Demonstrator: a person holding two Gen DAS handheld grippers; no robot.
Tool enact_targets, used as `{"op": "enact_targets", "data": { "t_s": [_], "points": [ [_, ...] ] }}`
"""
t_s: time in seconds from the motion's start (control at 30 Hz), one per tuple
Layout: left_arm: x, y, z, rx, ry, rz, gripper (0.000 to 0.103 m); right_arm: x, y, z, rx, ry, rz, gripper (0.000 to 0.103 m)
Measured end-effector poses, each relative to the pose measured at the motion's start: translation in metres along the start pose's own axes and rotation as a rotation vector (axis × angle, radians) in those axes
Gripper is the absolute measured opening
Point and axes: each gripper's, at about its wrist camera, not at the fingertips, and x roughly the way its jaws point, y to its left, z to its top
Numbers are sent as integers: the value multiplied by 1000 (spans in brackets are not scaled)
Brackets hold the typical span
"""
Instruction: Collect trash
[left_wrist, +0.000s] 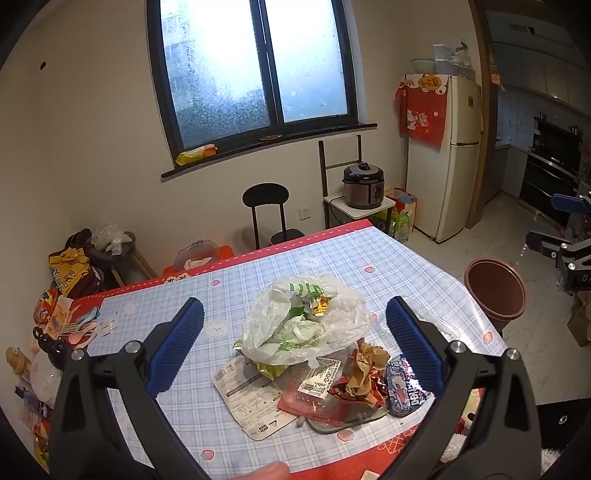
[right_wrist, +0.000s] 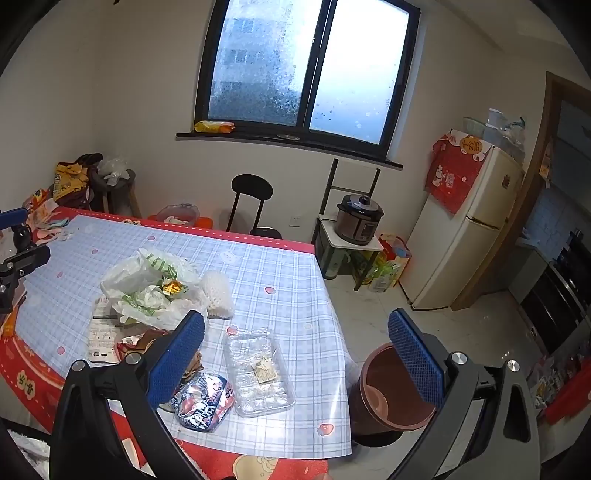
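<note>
Both fisheye cameras tilt down over the blue-checked plastic tablecloth, facing the dark-framed frosted window at 12 o'clock. The 2 views share the crumpled white plastic bag and the round brown bin.

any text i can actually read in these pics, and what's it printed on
None reads whole.
Foil snack wrapper: big block letters, too distorted to quote.
White label sheet: fine print and barcodes, too small.
Sticker on red pack: too small.
White plastic bag: green printing, crumpled, unreadable.
Red cloth on fridge: yellow circle with characters, blurred.
Tablecloth border: characters, blurred.
</note>
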Motion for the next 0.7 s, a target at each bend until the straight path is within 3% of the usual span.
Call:
{"op": "enact_targets", "data": {
  "t_s": [0.7],
  "points": [
    [1,14,9,4,2,-4,97,-2,-5,6,4,-1,0,98]
  ]
}}
